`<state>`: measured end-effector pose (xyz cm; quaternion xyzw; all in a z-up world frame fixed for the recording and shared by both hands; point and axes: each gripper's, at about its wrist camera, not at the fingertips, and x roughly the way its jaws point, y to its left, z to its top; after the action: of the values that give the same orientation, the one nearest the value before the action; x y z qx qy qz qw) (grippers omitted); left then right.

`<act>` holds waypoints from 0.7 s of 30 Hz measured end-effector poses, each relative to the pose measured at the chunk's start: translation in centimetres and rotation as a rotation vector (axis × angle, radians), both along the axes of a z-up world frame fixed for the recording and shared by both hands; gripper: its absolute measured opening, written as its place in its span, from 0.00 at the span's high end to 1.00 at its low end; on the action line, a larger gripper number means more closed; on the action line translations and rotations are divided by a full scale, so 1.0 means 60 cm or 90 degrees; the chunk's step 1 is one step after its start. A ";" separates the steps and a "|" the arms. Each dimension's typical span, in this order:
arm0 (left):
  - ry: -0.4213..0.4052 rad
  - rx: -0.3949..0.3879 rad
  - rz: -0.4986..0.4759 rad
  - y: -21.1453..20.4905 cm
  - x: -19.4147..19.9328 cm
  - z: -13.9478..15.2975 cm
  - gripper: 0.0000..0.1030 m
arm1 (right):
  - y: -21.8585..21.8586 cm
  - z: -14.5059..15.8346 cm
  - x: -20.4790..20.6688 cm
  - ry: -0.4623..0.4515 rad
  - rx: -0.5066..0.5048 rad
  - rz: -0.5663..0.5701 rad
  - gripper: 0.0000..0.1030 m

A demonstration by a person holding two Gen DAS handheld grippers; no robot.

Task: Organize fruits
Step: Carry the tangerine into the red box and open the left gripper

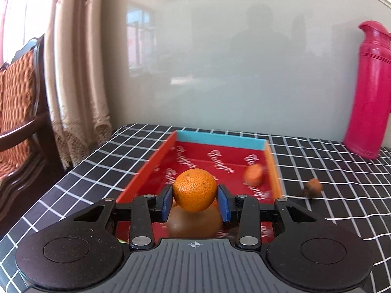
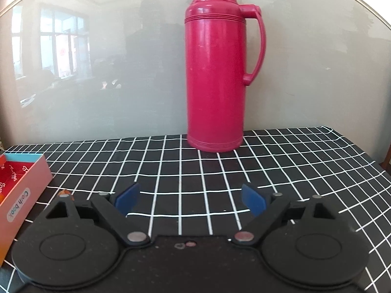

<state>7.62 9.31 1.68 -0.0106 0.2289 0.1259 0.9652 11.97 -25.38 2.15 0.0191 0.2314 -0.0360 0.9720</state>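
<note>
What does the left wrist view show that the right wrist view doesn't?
Left wrist only: the left gripper shut on a mandarin, a small orange fruit in the box, a brown fruit on the cloth. Right wrist only: the right gripper, open and empty, and the flask's handle. Both: the pink flask, the red box, the checked tablecloth.

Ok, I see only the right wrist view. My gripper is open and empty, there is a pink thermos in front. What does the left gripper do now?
Observer: The left gripper is shut on a mandarin, held above the red tray.
Operator: Is any fruit already in the tray?
Observer: Yes, one small orange fruit lies near its right wall; it is blurred.
Operator: Is something left outside on the cloth?
Observer: One small brown thing lies on the checked cloth, right of the tray; too blurred to name.
</note>
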 end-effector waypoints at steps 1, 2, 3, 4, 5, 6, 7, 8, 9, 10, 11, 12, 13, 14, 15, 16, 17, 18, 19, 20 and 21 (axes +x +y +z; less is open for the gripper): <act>0.001 0.000 0.007 0.009 -0.002 -0.001 0.62 | 0.004 0.000 0.001 -0.001 0.000 0.003 0.13; 0.002 0.000 0.013 0.016 -0.003 -0.003 0.62 | 0.009 0.000 0.002 -0.001 0.000 0.007 0.12; 0.007 -0.002 0.016 0.024 -0.003 -0.006 0.62 | 0.013 0.000 0.003 -0.001 -0.001 0.010 0.12; 0.010 -0.007 0.021 0.031 -0.004 -0.008 0.62 | 0.018 -0.001 0.004 -0.001 -0.001 0.014 0.12; 0.011 -0.008 0.026 0.038 -0.004 -0.010 0.62 | 0.024 -0.001 0.005 -0.001 -0.002 0.018 0.12; 0.014 -0.008 0.031 0.045 -0.003 -0.012 0.62 | 0.029 -0.001 0.005 0.000 -0.004 0.022 0.12; 0.018 -0.013 0.035 0.052 -0.001 -0.015 0.62 | 0.034 -0.002 0.005 0.000 -0.008 0.025 0.12; 0.019 -0.020 0.039 0.059 0.000 -0.016 0.62 | 0.039 -0.003 0.005 0.000 -0.011 0.028 0.12; 0.019 -0.025 0.041 0.066 0.001 -0.017 0.62 | 0.043 -0.004 0.004 0.001 -0.015 0.031 0.12; 0.020 -0.028 0.043 0.070 0.001 -0.017 0.62 | 0.047 -0.005 0.004 0.002 -0.019 0.034 0.12; 0.020 -0.032 0.041 0.072 0.001 -0.017 0.62 | 0.049 -0.005 0.006 0.002 -0.023 0.035 0.12; 0.019 -0.035 0.041 0.073 0.000 -0.017 0.62 | 0.051 -0.006 0.007 0.002 -0.026 0.036 0.12; 0.019 -0.033 0.040 0.070 0.000 -0.015 0.62 | 0.053 -0.006 0.007 0.003 -0.028 0.036 0.12; 0.019 -0.030 0.040 0.068 0.000 -0.016 0.62 | 0.053 -0.006 0.007 0.003 -0.029 0.037 0.12; 0.019 -0.031 0.039 0.068 0.000 -0.015 0.62 | 0.052 -0.007 0.007 0.003 -0.028 0.036 0.12; 0.022 -0.032 0.036 0.067 0.000 -0.016 0.62 | 0.051 -0.007 0.008 0.003 -0.027 0.036 0.12; 0.028 -0.029 0.033 0.066 0.002 -0.018 0.62 | 0.051 -0.007 0.008 0.004 -0.027 0.035 0.12; 0.027 -0.027 0.035 0.064 0.003 -0.018 0.61 | 0.050 -0.007 0.008 0.004 -0.027 0.036 0.12; 0.028 -0.020 0.037 0.062 0.003 -0.018 0.58 | 0.050 -0.007 0.008 0.004 -0.027 0.036 0.12; 0.021 -0.016 0.031 0.059 0.002 -0.016 0.44 | 0.049 -0.006 0.008 0.003 -0.027 0.037 0.12; 0.012 -0.017 0.021 0.057 0.000 -0.014 0.33 | 0.050 -0.006 0.008 0.003 -0.027 0.037 0.12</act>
<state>7.59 12.73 0.83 -0.0258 0.2397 0.1386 0.9606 12.42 -22.41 1.77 -0.0081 0.2336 -0.0128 0.9722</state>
